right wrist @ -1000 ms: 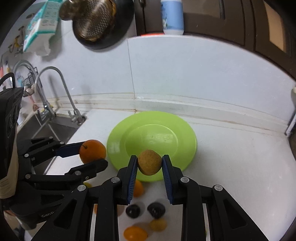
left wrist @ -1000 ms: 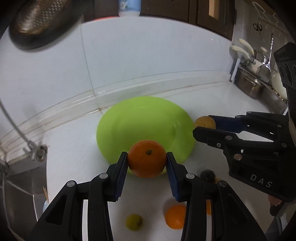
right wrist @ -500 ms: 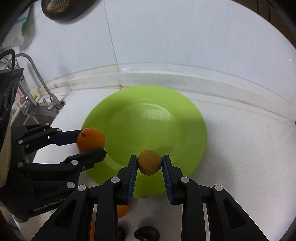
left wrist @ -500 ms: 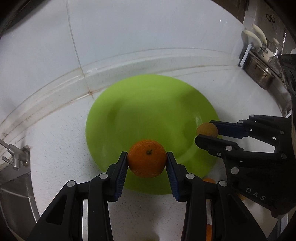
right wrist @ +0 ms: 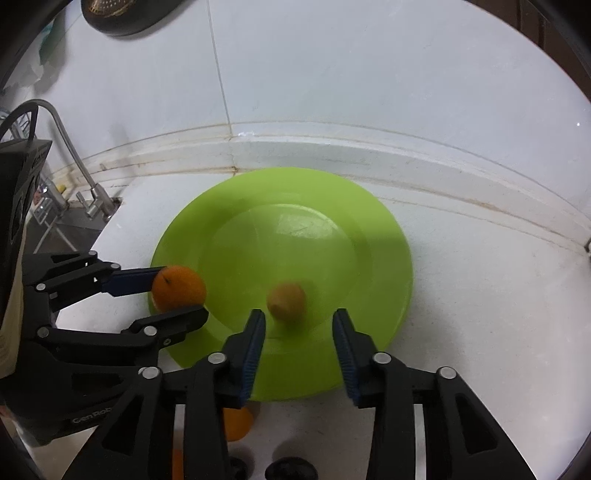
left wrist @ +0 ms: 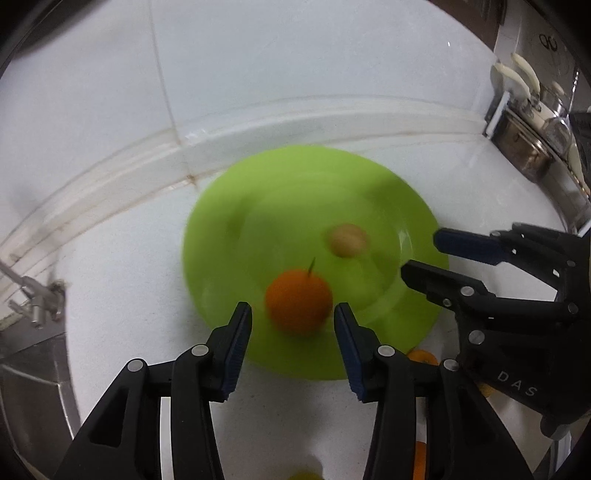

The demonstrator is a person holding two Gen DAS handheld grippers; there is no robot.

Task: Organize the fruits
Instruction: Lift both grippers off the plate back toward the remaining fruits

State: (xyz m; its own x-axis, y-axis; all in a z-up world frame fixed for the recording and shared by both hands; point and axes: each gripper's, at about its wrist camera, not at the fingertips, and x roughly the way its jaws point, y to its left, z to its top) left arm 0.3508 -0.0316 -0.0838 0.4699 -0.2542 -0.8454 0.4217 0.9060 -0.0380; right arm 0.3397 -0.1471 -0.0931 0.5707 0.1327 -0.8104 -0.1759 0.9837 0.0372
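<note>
A lime green plate (left wrist: pixel 221 221) (right wrist: pixel 369 240) lies on the white counter by the wall. On its near part sits an orange (left wrist: pixel 298 301) (right wrist: pixel 179 288), blurred. My left gripper (left wrist: pixel 293 314) (right wrist: pixel 181 295) straddles it with its jaws opening and a gap at each pad. A small brown fruit (right wrist: pixel 286 300) (left wrist: pixel 347 240), also blurred, rests on the plate just ahead of my right gripper (right wrist: pixel 299 317) (left wrist: pixel 423 254). That gripper's jaws are opening too, and nothing is between its pads.
Loose fruits lie on the counter under the grippers: an orange one (right wrist: pixel 236 422) and dark ones (right wrist: pixel 291 469). A tap (right wrist: pixel 62 129) and sink (left wrist: pixel 33 369) stand at the left, metal pots (left wrist: pixel 524 147) at the right. A colander (right wrist: pixel 118 14) hangs on the wall.
Both grippers came down over the plate, then opened. The orange left the left pads and the brown fruit left the right pads; both now lie on the plate.
</note>
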